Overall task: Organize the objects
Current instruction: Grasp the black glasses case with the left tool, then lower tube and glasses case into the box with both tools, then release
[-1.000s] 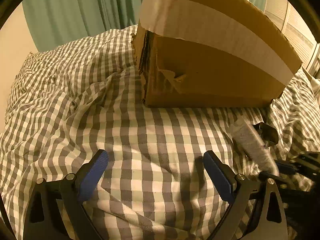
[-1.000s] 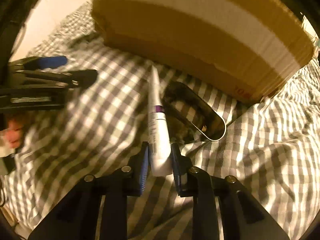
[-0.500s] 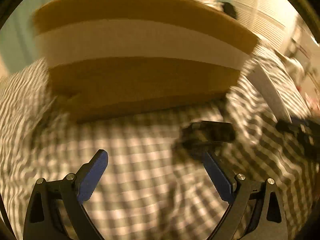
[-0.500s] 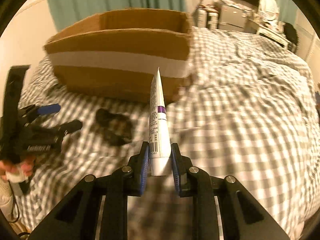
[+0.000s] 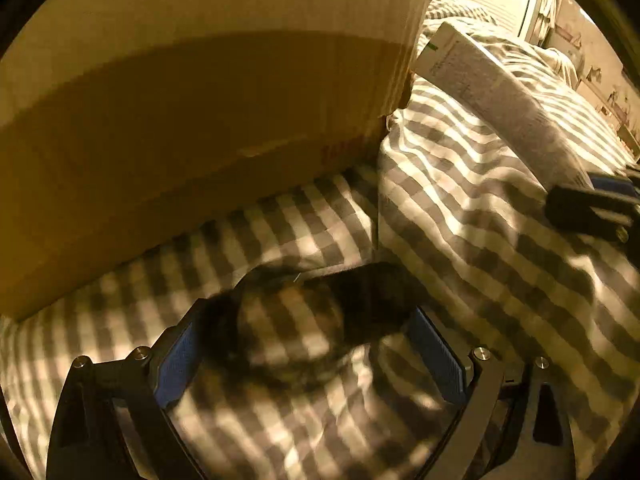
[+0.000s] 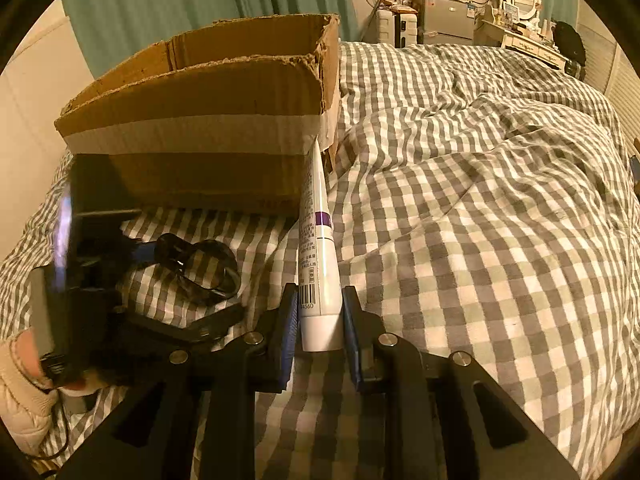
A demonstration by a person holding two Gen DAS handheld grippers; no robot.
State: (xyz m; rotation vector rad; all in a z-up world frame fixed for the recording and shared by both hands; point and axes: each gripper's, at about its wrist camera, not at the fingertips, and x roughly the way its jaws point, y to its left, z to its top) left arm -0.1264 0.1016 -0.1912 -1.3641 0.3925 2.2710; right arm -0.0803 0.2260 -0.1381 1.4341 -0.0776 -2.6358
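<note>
My right gripper (image 6: 319, 322) is shut on a white tube (image 6: 318, 240) with a purple band, held above the bed and pointing at the near right corner of an open cardboard box (image 6: 208, 120). The tube also shows in the left wrist view (image 5: 500, 96). My left gripper (image 5: 310, 354) is open, its blue pads on either side of a dark transparent clip-like object (image 5: 304, 316) lying on the checked bedspread just in front of the box (image 5: 200, 120). The same object (image 6: 200, 264) and the left gripper (image 6: 160, 268) show at the left of the right wrist view.
The grey-and-white checked duvet (image 6: 480, 220) covers the whole bed, with folds to the right. Green curtains (image 6: 160, 0) hang behind the box. A dresser, mirror and shelves (image 6: 500, 12) stand at the far right.
My left gripper has swung right and dropped down to straddle the dark object by the box. My right gripper has lifted the tube up and back from the bed.
</note>
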